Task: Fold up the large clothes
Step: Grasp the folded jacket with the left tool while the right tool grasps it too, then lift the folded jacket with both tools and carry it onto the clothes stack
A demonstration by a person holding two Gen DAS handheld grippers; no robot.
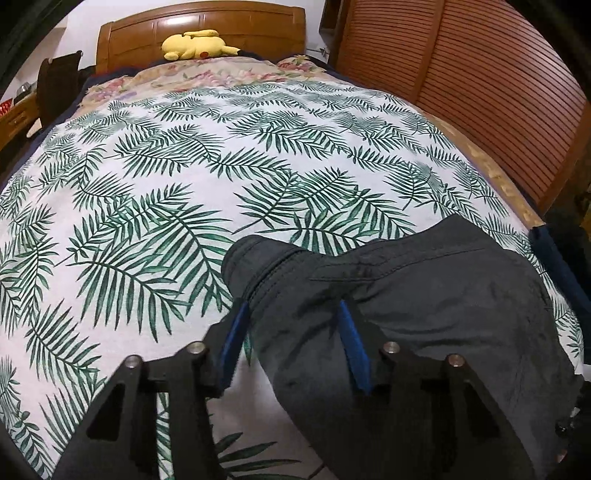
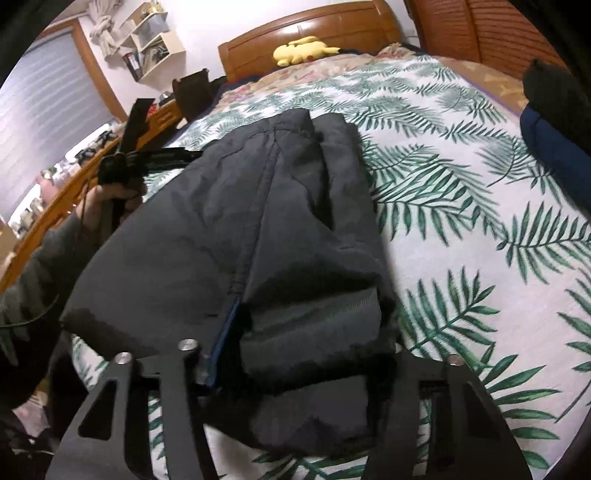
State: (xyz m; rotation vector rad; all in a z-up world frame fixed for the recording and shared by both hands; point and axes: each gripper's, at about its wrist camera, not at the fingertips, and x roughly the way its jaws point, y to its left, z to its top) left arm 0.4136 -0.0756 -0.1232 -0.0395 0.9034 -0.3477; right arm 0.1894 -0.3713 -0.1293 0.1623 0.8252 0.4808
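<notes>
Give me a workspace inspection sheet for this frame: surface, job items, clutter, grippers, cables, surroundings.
Surface: bed with palm-leaf sheet, floral bedding at the head end.
Job's things: dark padded jacket, partly folded, near the foot of the bed.
Clutter: yellow plush toy by the headboard; navy and black bundle at the right edge.
Grippers: left gripper jaws apart, jacket fabric between them; right gripper largely hidden by the jacket, state unclear.
Cables: thin dark cord near the left sleeve.
Surroundings: wooden headboard, slatted wooden doors, wall shelves, window blind.
</notes>
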